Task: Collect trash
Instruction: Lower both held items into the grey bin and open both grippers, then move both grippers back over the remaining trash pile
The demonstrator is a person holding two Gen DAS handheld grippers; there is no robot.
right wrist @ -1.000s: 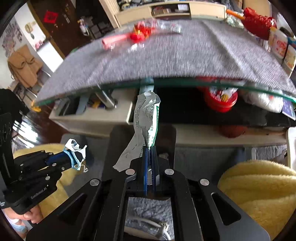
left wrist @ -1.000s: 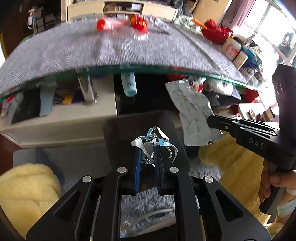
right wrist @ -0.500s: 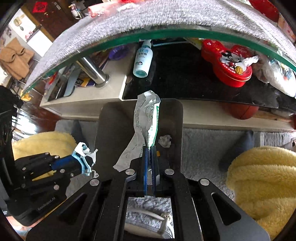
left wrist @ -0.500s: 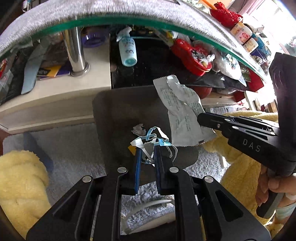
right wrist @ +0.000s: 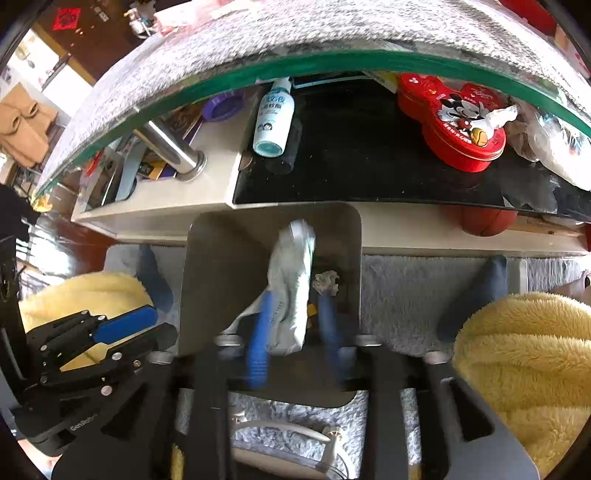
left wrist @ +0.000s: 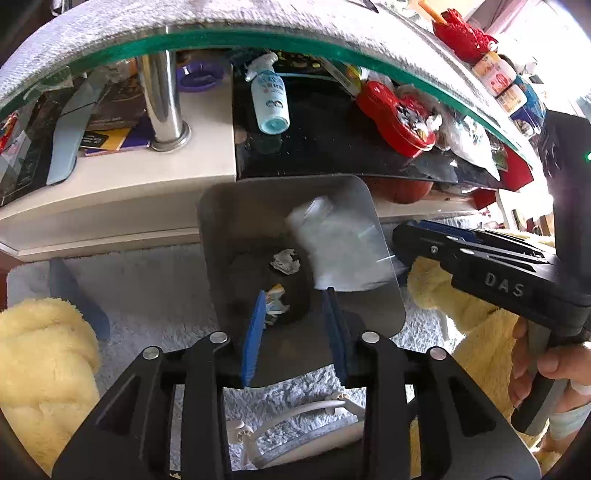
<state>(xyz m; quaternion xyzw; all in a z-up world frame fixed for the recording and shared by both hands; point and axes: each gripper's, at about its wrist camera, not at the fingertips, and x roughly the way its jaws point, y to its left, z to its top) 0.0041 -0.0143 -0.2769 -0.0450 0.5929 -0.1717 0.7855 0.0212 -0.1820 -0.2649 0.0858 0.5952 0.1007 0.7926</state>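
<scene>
A grey trash bin [left wrist: 229, 221] stands on the rug below the glass table; it also shows in the right wrist view [right wrist: 207, 258]. My left gripper [left wrist: 295, 295] is open over the bin, and the small blue-white scrap [left wrist: 275, 301] falls free inside. My right gripper [right wrist: 295, 306] is open over the bin, and the long white wrapper [right wrist: 291, 280] drops between its fingers, blurred; it also shows blurred in the left wrist view [left wrist: 340, 243]. A crumpled paper ball [left wrist: 284, 261] lies at the bin's bottom. The right gripper [left wrist: 413, 236] shows at the right of the left wrist view.
A glass table with grey cloth [left wrist: 184, 22] overhangs the bin. The shelf below holds a spray bottle [left wrist: 269, 103] and a red Mickey tin [right wrist: 461, 125]. Yellow fluffy cushions [right wrist: 524, 365] lie on both sides. A white cable [left wrist: 317, 410] lies on the rug.
Both grippers opened over the bin. The scrap left the left gripper's fingers and the wrapper left the right gripper's fingers; both are dropping into the bin.
</scene>
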